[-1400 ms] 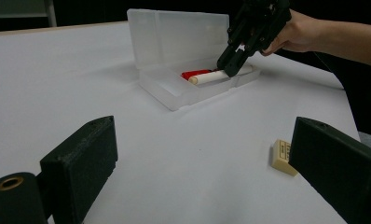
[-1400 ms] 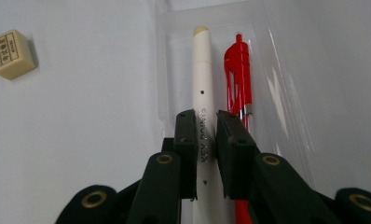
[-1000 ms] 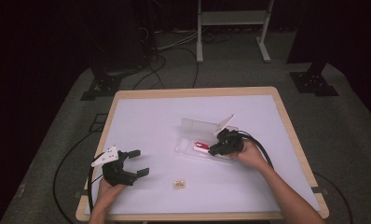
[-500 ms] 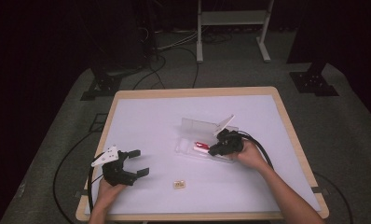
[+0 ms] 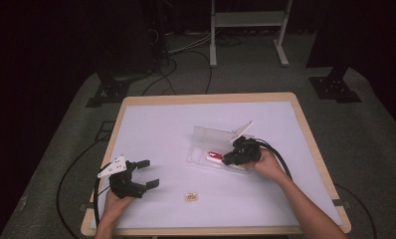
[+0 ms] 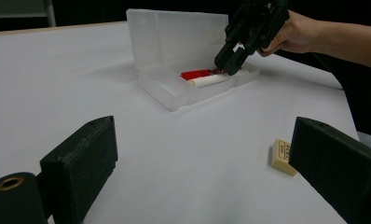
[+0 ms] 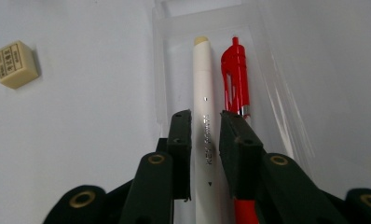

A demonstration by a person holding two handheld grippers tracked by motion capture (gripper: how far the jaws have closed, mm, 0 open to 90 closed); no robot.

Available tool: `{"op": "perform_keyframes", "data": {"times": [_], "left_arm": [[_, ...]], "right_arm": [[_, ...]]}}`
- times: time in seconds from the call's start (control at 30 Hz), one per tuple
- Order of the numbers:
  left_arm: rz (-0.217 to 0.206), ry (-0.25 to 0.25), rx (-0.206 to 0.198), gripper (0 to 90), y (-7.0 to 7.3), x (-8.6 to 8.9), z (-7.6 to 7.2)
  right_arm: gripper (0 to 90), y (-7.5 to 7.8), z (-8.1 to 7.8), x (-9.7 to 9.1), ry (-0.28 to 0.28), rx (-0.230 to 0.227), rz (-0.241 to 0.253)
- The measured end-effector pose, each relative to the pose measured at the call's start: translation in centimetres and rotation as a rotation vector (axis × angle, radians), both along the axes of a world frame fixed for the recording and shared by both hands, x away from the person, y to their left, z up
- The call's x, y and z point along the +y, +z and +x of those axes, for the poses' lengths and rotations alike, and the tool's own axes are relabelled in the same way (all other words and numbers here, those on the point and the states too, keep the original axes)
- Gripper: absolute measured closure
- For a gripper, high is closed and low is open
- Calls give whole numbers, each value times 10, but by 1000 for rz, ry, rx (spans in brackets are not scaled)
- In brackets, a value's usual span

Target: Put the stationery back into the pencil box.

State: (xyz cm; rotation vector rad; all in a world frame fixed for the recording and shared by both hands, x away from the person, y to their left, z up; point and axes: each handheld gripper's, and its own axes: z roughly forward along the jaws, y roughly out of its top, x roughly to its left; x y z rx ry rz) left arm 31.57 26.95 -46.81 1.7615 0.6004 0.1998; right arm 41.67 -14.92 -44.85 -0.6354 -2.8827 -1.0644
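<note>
A clear plastic pencil case lies open mid-table, its lid standing up. Inside lie a white pen and a red pen side by side. My right gripper reaches into the case with its jaws on either side of the white pen. The jaws have just been opening, and a thin gap shows at each pad. In the high view the right gripper sits at the case's right end. My left gripper hovers wide open and empty over the table's front left.
A small cream eraser lies on the white table near the front, between the two hands; the eraser is just beside my left gripper's right jaw. Cables and stand legs lie on the floor beyond the table.
</note>
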Motion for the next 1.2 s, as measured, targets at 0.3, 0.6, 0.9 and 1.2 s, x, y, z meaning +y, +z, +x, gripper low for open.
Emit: {"op": "perform_keyframes", "data": {"times": [0.3,0.6,0.9,1.2], "left_arm": [[-1,-1,0,74,0,0,0],[0,1,-1,74,0,0,0],[1,1,-2,74,0,0,0],[-2,1,-1,74,0,0,0]], "right_arm": [[651,8,-3,-5,-15,-14,25],[611,20,-15,-5,3,-34,57],[564,28,-28,-1,34,-43,69],[478,27,-35,3,40,-35,68]]}}
